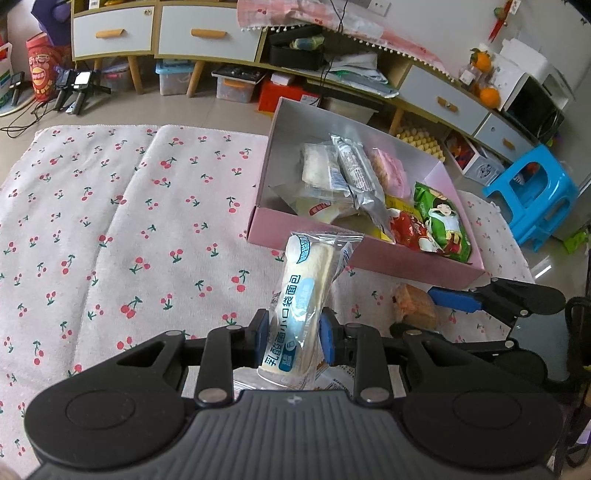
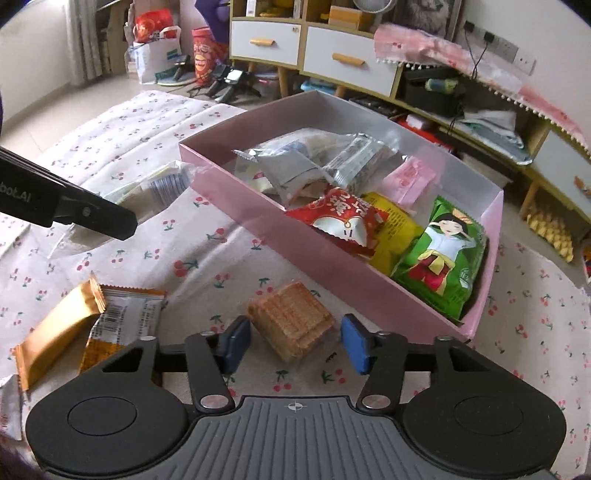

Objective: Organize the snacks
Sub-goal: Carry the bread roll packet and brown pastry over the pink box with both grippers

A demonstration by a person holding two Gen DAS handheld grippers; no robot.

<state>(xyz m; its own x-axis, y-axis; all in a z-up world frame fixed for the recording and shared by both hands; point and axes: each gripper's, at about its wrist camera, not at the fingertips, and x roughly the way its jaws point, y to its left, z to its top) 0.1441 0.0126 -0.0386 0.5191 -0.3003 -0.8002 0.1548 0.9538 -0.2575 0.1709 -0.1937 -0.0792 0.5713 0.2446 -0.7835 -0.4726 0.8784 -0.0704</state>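
My left gripper [image 1: 293, 332] is shut on a white bread packet [image 1: 303, 288] with a blue label and holds it upright above the cherry-print cloth. My right gripper [image 2: 295, 345] is open, low over the cloth, with a clear-wrapped biscuit pack [image 2: 291, 321] between its blue pads and a small gap on the right side. The same biscuit pack [image 1: 413, 306] shows in the left wrist view, just in front of the pink box [image 1: 369, 258]. The pink box [image 2: 258, 221] holds several snack packets, among them a green packet [image 2: 439, 254] and a red packet [image 2: 340, 221].
Two orange wafer packets [image 2: 55, 332] [image 2: 125, 325] lie on the cloth [image 1: 110, 221] left of the right gripper. A cabinet with drawers [image 1: 207, 33], floor boxes and a blue stool [image 1: 532, 195] stand beyond the cloth.
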